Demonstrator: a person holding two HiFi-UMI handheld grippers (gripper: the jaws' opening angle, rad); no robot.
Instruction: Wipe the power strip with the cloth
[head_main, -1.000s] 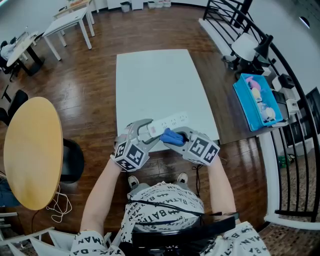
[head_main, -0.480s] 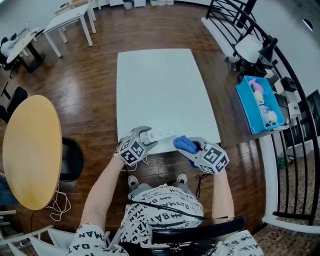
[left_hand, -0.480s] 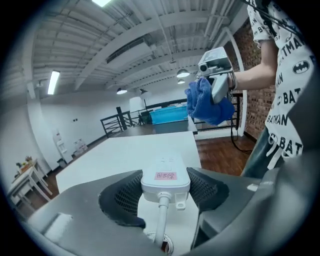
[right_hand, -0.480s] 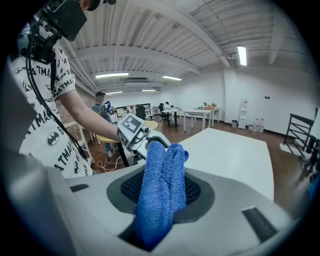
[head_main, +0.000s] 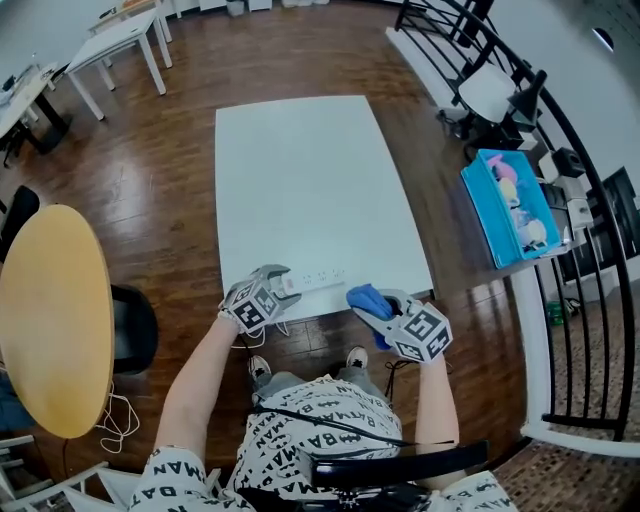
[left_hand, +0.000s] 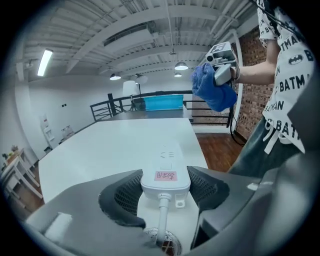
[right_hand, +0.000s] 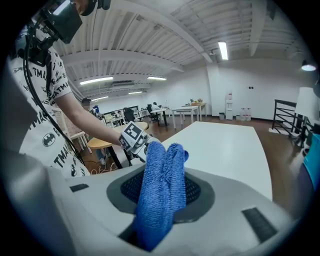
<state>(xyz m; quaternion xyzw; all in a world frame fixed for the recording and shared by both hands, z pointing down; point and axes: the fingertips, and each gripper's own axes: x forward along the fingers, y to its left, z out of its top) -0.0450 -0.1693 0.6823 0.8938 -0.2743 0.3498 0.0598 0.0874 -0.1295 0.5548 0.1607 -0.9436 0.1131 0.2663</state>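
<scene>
White counter (head_main: 300, 180) supports the power strip (left_hand: 165, 160), cord end clamped steady by left hand-held gripper (left_hand: 165, 182); right hand-held gripper (right_hand: 161, 189) grips cloth (right_hand: 162, 165) nearby.

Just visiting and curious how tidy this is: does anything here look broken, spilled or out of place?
Nothing stands out. The power strip lies at the near edge of the white table, one end clamped in the left gripper. The right gripper holds the bunched blue cloth near that edge. No spill or damage shows.
</scene>
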